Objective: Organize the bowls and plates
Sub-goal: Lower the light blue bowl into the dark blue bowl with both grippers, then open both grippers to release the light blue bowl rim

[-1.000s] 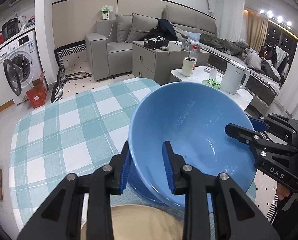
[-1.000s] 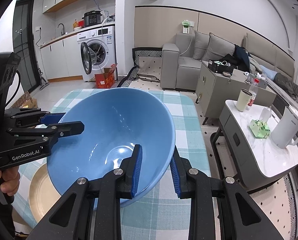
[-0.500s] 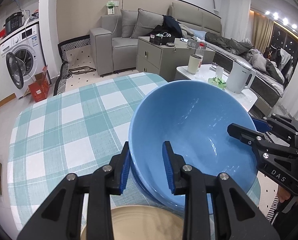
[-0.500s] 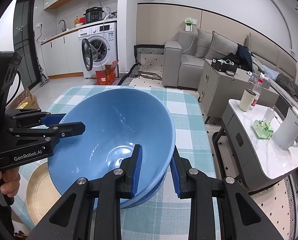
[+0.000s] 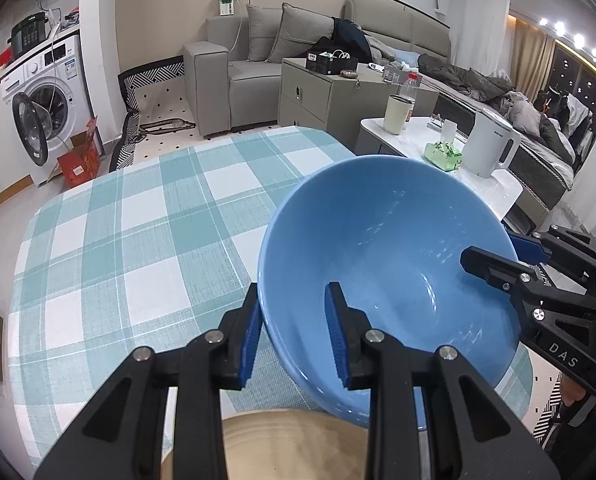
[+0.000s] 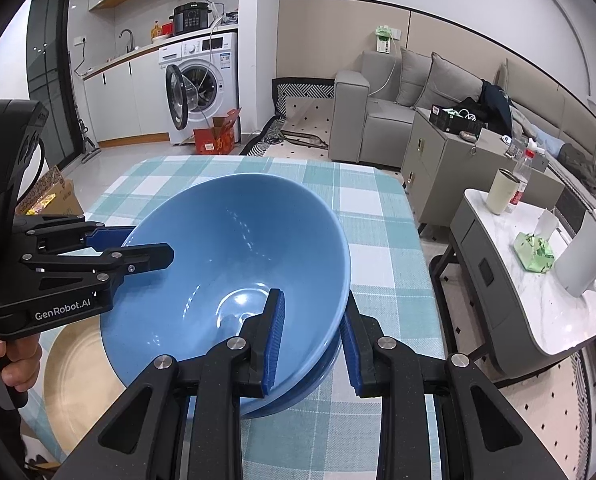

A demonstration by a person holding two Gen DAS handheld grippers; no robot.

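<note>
Bowl (image 6: 233, 264) dropped, probably nesting into the bowl below; both your tools, left (image 5: 293, 334) and right (image 6: 312, 338), still gripped its rim.

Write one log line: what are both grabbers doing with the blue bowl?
left gripper: gripping bowl rim | right gripper: gripping opposite rim | blue bowl: tilted, nesting onto second blue bowl

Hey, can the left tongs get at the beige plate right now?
Probably not. The left tongs are shut on the blue bowl rim, shared with the right tongs. The plate lies partly under the bowl; free the tongs first.
</note>
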